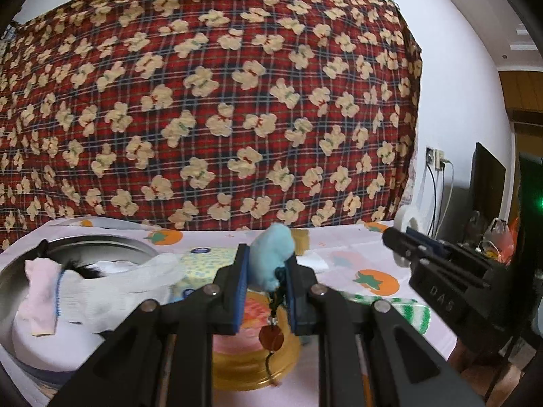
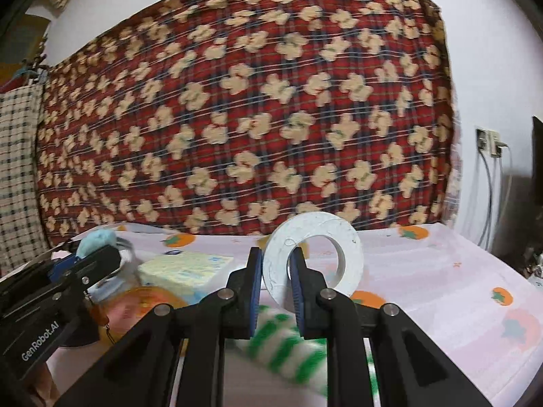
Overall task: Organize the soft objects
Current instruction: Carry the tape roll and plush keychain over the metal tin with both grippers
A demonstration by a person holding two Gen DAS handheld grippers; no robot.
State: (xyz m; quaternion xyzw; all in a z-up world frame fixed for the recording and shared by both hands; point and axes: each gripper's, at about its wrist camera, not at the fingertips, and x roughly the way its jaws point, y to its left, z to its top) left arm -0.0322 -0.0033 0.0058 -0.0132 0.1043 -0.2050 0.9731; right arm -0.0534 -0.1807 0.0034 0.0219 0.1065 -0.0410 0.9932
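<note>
Above the tomato-print tablecloth [image 2: 441, 271], left gripper [image 1: 266, 285] pinching blue plush [image 1: 271, 254] and right gripper [image 2: 276, 285] clamping foam ring [image 2: 312, 254] risk slipping.

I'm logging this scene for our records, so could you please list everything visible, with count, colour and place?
plush toy: 1, light blue, held in left gripper
foam ring: 1, white, held in right gripper
metal basin: 1, silver, table left
gloves: some, white and pink, over basin
striped sock: 1, green-white, table front
sponge: 1, yellow, table middle
tablecloth: 1, pink with orange fruit
blanket: 1, red plaid, behind
left gripper: 1, black
right gripper: 1, black
</note>
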